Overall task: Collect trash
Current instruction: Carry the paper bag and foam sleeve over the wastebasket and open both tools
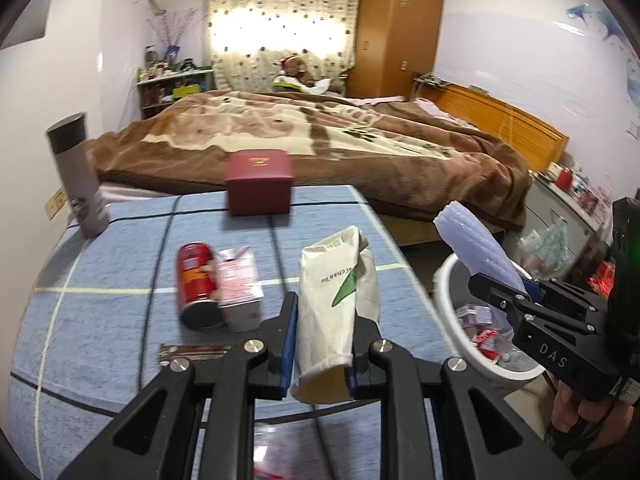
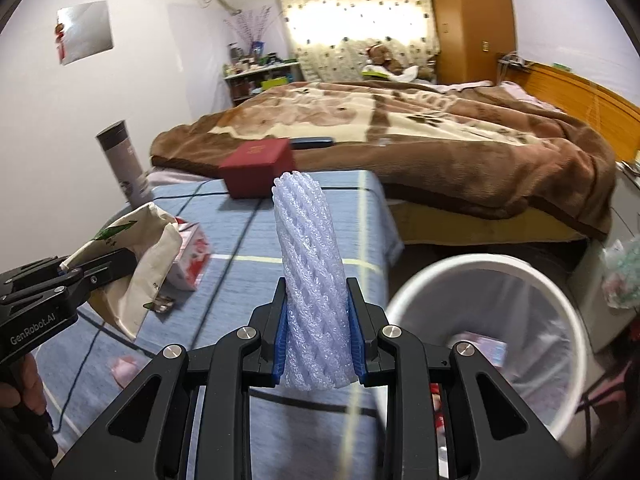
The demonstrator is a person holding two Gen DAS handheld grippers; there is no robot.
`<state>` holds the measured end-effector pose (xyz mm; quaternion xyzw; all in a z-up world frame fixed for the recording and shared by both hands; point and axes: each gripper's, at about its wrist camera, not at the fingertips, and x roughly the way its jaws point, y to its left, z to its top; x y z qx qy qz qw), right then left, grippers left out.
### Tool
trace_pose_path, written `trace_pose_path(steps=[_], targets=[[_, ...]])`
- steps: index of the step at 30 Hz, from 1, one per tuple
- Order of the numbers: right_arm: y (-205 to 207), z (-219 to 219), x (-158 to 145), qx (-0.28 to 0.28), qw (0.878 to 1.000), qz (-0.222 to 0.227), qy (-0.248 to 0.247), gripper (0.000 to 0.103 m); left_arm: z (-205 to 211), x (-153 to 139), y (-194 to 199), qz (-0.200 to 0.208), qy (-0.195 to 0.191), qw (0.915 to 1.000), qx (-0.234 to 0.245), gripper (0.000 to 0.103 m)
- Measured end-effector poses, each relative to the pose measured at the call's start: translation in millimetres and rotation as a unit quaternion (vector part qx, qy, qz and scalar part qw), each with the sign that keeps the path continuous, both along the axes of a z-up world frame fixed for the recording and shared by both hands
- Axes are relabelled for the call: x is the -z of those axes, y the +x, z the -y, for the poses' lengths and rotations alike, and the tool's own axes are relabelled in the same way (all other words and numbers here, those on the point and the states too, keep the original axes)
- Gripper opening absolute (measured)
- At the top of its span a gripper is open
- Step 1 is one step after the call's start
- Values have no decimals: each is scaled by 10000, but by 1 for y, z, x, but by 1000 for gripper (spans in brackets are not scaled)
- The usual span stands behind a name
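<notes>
Two grippers, each loaded. The left gripper (image 1: 322, 340) is clamped on a crumpled white paper bag (image 1: 338, 292) with a green mark, lifted above the blue-checked tabletop (image 1: 100, 320). The right gripper (image 2: 318, 336) is closed around a pale lilac foam fruit net (image 2: 312, 280), standing upright between its blue pads (image 2: 281, 344); in the left wrist view the net is above the near rim of the bin.

One white waste bin (image 2: 408, 292), lined with a clear bag, on the floor just right of the table, with red and white wrappers already inside.

Left on the table: one red drink can (image 1: 196, 284) lying on its side, touching a pink-and-white carton (image 1: 242, 288) to its right; one brown wrapper strip (image 1: 192, 351) flat, nearer than both.

Other items: a dark red box (image 1: 259, 182) at the far edge; a grey flask (image 1: 78, 174) upright at the far left corner. Beyond the table, a bed with a brown blanket (image 1: 320, 136).
</notes>
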<state>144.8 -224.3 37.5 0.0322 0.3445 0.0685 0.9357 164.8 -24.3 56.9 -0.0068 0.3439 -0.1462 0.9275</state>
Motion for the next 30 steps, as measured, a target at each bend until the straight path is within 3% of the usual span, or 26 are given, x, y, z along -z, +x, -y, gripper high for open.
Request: trace_pose_path(steps=[18,30], targets=[[-25,93,14,1102,9935,-276,-91,26,127,4,-3,-184,-28,9933,1139,21],[-30,133,40,1516,9857,-728,-42,26,187,33,5,-568,162,9870,1492,21]])
